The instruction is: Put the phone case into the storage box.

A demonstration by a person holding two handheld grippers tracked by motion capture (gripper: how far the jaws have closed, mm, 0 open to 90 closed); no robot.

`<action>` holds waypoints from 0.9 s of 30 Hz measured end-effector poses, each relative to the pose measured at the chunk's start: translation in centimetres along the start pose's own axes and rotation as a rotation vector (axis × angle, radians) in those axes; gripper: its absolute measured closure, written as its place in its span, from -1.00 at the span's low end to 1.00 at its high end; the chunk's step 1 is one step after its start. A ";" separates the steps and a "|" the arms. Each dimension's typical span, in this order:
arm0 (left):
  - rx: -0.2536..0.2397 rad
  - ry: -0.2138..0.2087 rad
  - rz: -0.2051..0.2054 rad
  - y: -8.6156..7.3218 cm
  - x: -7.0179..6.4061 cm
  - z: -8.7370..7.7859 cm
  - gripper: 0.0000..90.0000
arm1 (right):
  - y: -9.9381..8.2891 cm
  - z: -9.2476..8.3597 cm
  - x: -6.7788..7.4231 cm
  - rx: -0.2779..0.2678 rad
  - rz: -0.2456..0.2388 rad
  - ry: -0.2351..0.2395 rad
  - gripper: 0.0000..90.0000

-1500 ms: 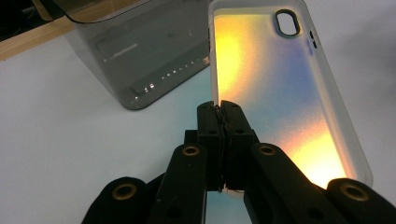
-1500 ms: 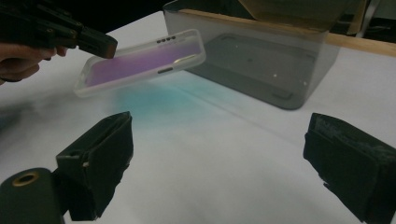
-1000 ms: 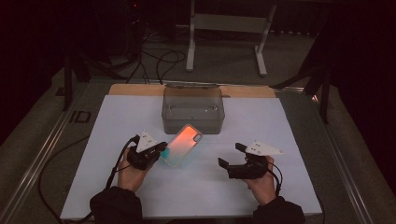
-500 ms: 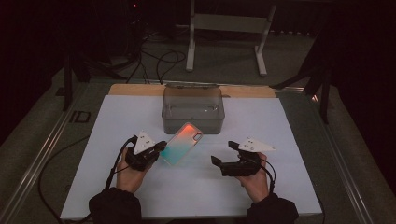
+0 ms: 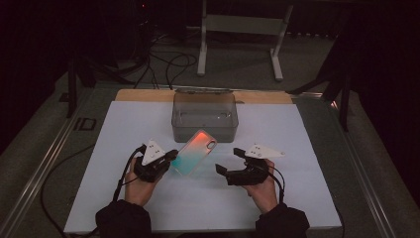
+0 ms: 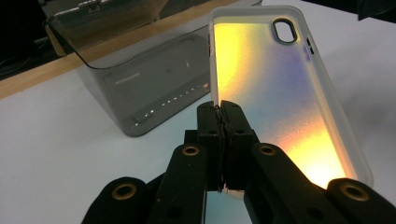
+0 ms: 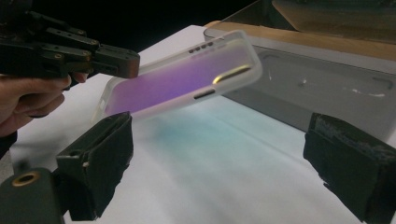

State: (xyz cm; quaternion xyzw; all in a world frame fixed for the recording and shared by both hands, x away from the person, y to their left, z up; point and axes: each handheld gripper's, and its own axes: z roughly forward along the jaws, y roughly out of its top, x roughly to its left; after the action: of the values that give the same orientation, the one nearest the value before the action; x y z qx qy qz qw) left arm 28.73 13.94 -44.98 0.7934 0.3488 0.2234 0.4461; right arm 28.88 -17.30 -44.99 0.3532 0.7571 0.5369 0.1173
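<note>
While clamped: phone case (image 5: 194,152) aloft

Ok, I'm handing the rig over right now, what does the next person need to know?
Left tool: shut on the edge of the phone case, holding it tilted above the white mat.
Right tool: open, holding nothing, beside the case on the person's right.
Clear box: behind the case on the mat, lid open; nothing seen inside.
Done: case picked up.
Left: probably place it in the box, possibly with the right tool's help; that is a guess.
</note>
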 end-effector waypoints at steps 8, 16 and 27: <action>-0.016 -0.002 0.004 0.3 -0.4 -0.1 0.97 | 0.6 0.9 0.7 -0.003 0.010 0.020 -0.82; -0.034 -0.004 0.006 0.7 -0.6 -0.4 0.97 | 0.9 1.8 1.2 -0.005 0.034 0.046 -0.81; -0.039 0.010 0.016 0.8 -1.1 -0.3 0.98 | 0.4 3.4 1.8 0.022 0.098 0.092 -0.81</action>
State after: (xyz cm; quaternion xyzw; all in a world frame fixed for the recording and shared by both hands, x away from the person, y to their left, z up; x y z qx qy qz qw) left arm 28.13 13.00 -44.21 0.7861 0.3401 0.2377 0.4581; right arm 29.64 -13.58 -45.59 0.3662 0.7492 0.5495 0.0522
